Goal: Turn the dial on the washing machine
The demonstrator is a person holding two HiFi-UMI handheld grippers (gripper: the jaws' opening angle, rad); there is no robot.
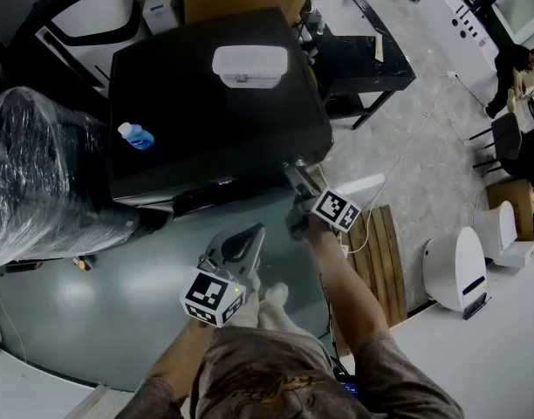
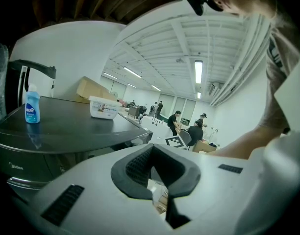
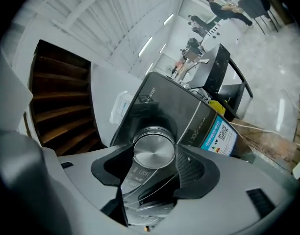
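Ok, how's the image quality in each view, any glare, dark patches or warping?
Head view: washer top nearly black, little detail, edges bowed. Left gripper view: heavy fisheye, ceiling lights glaring, upper-left corner black. Right gripper view: dial sharp with soft sheen, left side dark, lines bent.

Black desk [image 1: 372, 59] on pale, perhaps marbled floor [image 1: 424, 138].
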